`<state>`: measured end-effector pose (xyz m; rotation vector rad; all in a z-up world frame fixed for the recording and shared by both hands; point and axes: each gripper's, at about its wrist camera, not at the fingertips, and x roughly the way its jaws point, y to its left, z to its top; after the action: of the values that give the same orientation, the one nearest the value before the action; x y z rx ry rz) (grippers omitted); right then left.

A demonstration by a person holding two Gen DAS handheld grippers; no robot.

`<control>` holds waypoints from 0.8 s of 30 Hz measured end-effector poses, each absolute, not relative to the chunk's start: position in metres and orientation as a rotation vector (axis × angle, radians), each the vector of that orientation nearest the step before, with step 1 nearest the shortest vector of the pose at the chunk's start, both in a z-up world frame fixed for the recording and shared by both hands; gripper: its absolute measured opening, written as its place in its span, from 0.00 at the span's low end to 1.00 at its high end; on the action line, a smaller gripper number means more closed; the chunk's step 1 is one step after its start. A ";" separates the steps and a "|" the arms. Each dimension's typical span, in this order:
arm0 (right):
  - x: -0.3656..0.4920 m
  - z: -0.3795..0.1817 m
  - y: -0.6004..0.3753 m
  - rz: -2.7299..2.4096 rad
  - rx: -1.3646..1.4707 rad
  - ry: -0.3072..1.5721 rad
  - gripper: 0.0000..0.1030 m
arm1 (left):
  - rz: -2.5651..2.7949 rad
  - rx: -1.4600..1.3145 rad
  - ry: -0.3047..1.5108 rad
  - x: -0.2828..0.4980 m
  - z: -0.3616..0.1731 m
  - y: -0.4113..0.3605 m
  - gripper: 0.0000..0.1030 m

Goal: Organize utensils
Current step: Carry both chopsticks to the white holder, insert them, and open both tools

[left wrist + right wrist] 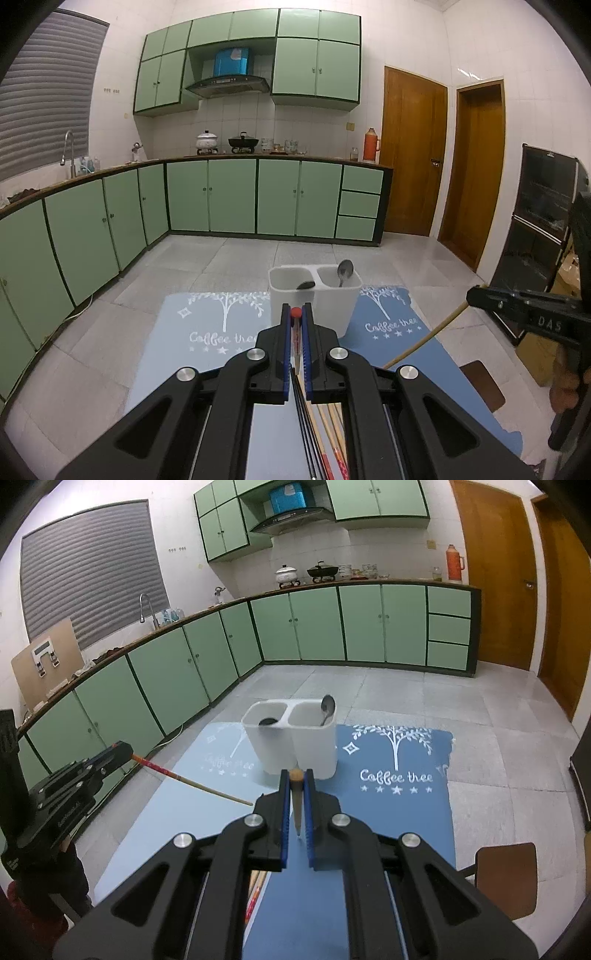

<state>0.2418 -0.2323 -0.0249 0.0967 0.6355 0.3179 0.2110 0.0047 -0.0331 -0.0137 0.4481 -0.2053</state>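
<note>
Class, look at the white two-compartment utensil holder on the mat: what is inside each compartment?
In the white holder, the left compartment holds a dark spoon, only its bowl showing. The right holds a silver spoon leaning bowl-up. The walls hide both compartments' bottoms.

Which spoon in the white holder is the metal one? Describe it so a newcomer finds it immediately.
On the blue "Coffee tree" mat stands a white two-compartment holder. The metal spoon is in its right compartment, handle down, its shiny silver bowl rising above the rim. The dark spoon in the left compartment sits lower, barely clearing the rim.
</note>
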 end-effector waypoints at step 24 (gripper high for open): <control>0.379 0.031 -0.225 0.281 0.063 0.545 0.06 | -0.224 -0.005 0.339 0.316 0.029 -0.015 0.05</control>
<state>0.3789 -0.2249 0.0309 0.0633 0.5454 0.2805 0.3157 -0.0149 0.0294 -0.0050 0.3393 -0.2242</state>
